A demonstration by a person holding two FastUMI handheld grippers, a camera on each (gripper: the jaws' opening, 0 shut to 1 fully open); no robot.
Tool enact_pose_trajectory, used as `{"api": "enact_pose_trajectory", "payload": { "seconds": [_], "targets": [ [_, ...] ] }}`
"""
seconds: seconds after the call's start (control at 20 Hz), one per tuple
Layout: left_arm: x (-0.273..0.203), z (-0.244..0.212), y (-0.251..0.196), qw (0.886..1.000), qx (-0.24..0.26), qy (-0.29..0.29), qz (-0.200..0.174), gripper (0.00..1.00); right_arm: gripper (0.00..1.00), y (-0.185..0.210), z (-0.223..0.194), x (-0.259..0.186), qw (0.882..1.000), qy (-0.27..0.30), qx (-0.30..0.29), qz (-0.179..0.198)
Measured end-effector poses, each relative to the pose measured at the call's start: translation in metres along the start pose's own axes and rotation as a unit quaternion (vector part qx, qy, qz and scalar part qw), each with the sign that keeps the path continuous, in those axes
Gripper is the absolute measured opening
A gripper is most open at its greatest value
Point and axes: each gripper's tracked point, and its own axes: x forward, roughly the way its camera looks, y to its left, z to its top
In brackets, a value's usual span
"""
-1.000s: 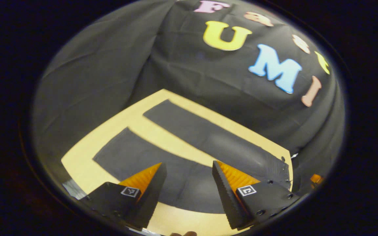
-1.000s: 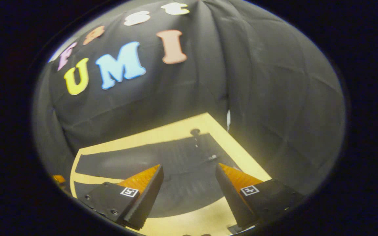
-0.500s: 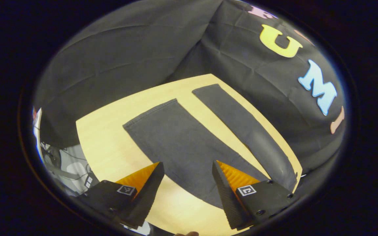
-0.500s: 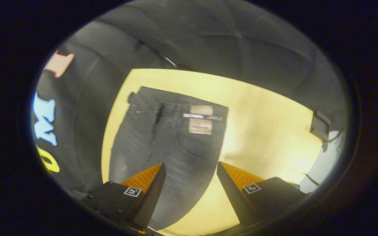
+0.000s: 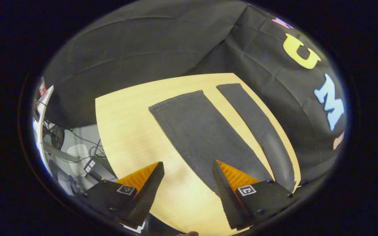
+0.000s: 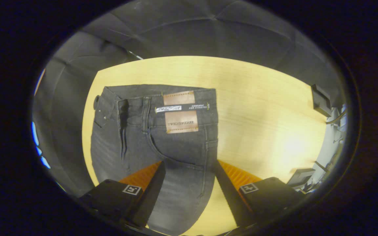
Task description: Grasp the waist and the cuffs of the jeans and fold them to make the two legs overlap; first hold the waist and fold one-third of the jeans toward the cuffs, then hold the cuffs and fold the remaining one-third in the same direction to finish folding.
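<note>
The dark grey jeans point(image 6: 162, 137) lie flat and unfolded on the pale wooden counter point(image 6: 258, 108). In the right gripper view the waist point(image 6: 162, 93) sits straight ahead of the right gripper point(image 6: 189, 183), at the far end of the garment, with the fly open and its flap turned out to the left. Two tan leather patches point(image 6: 181, 122) show at the waistband, one above the other, with a narrow white tag between them. The seat and upper thigh run back from the waist and pass between that gripper's fingers point(image 6: 149, 193), which stand wide apart over the cloth; whether they touch it I cannot tell.

In the left gripper view the two legs stretch away from the left gripper point(image 5: 187, 183), spread in a narrow V with a strip of bare counter between them. The nearer leg point(image 5: 205, 137) starts just beside the right-hand finger point(image 5: 228, 193) and ends at a hemmed cuff point(image 5: 176, 100) far ahead; the other leg point(image 5: 258, 127) lies off to the right, along the counter's edge. This gripper also stands wide, holding nothing, with bare counter between its fingers.

Black cloth point(image 5: 143, 49) walls the booth beyond the counter. To the left of the left gripper, past the counter's edge, cables and equipment point(image 5: 77, 154) sit lower down.
</note>
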Motion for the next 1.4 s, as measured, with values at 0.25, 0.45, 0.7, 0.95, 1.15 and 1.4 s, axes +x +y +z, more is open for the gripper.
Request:
{"api": "enact_pose_trajectory", "payload": {
  "seconds": [0.25,0.45,0.7,0.95,1.15,1.4],
  "targets": [
    [0.016,-0.013,0.001,1.0,-0.02,0.01,0.006,0.97,0.88,-0.004,0.0,0.008,0.996,0.003,0.005,-0.087],
    [0.039,0.002,0.023,0.995,-0.077,0.016,0.054,0.97,0.82,0.0,0.001,0.009,0.994,-0.014,0.003,-0.108],
    [0.082,0.042,0.048,0.987,-0.09,0.022,0.128,0.97,0.83,0.0,0.0,0.008,0.994,-0.03,-0.008,-0.103],
    [0.132,0.057,0.07,0.978,-0.081,0.052,0.185,0.97,0.8,-0.001,0.0,0.008,0.994,-0.032,-0.013,-0.1],
    [0.151,0.078,0.056,0.981,-0.037,0.038,0.188,0.91,0.83,0.0,0.0,0.009,0.994,-0.041,-0.014,-0.1],
    [0.164,0.079,0.041,0.982,-0.023,0.028,0.184,0.69,0.83,0.001,0.0,0.008,0.993,-0.053,-0.021,-0.101]
  ]
}}
